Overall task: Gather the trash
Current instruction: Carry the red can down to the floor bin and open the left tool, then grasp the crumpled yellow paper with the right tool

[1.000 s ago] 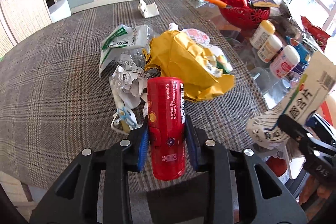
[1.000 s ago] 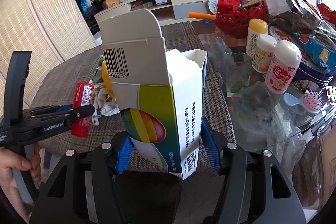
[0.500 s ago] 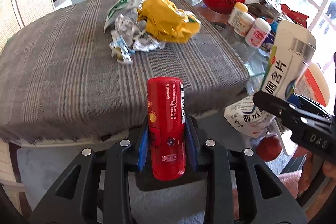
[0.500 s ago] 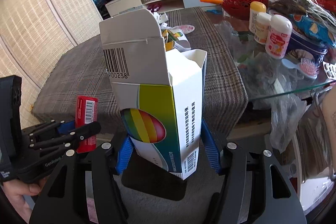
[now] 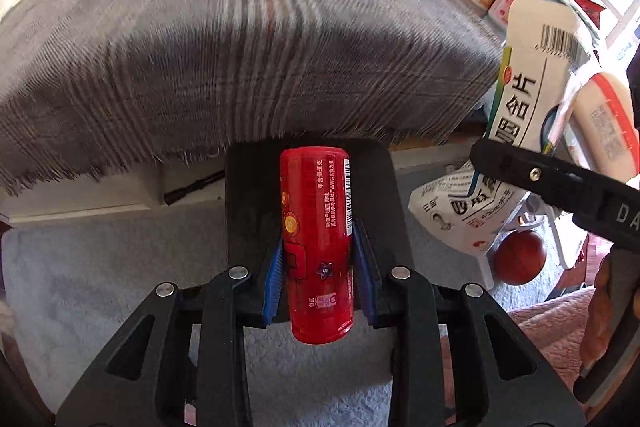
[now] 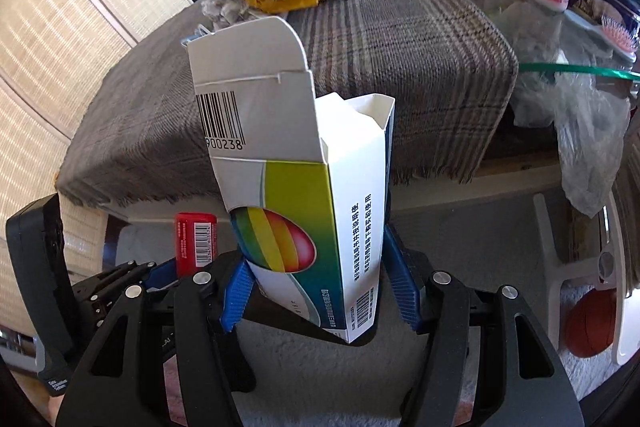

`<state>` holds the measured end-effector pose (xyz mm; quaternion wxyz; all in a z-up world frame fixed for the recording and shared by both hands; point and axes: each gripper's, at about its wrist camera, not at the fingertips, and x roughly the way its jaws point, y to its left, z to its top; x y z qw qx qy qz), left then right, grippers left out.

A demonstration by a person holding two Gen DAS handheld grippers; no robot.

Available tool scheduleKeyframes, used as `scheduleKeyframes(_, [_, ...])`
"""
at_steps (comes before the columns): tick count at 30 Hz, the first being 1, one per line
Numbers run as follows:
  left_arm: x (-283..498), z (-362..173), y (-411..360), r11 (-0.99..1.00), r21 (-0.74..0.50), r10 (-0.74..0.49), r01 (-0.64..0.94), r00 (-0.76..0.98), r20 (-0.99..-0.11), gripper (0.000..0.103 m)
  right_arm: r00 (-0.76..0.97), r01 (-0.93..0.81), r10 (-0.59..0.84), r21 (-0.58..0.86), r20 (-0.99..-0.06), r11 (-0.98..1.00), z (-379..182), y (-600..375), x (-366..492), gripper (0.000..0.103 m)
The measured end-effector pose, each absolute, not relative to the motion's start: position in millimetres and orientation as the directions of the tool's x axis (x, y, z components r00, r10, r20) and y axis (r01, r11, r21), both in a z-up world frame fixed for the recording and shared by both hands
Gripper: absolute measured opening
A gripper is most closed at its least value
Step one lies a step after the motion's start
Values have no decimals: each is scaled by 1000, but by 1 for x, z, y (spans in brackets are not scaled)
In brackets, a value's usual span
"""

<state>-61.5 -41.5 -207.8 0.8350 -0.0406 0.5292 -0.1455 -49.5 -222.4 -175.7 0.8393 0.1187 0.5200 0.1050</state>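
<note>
Grippers clamp our trash: left gripper (image 5: 318,275) grips a stiff, slick red cylindrical can (image 5: 316,243) mid-body; right gripper (image 6: 316,291) pinches a light, crushable white cardboard carton (image 6: 308,211) low.

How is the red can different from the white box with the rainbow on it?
The red can is round and all red; the white box has flat sides and corners, with a rainbow egg picture. The can's top looks closed, while the box's flap stands open and it looks hollow inside. The box also looks wider than the can. Both have barcodes and Chinese print, and each is clamped between a gripper's blue fingers.
</note>
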Motion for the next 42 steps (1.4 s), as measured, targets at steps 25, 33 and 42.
scheduleKeyframes(25, [-47, -240, -34, 960, -201, -256, 193, 324, -911, 72, 404, -2, 273, 297, -873, 955, -215, -216, -25, 97])
scheduleKeyframes(33, [-41, -215, -14, 963, -226, -263, 149, 322, -909, 95, 443, 1, 263, 294, -857, 956, -176, -242, -20, 98])
scheduleKeyframes(42, [7, -148, 5, 977, -155, -203, 145, 428, -881, 95, 547, -15, 235, 272, -803, 962, -104, -256, 33, 100])
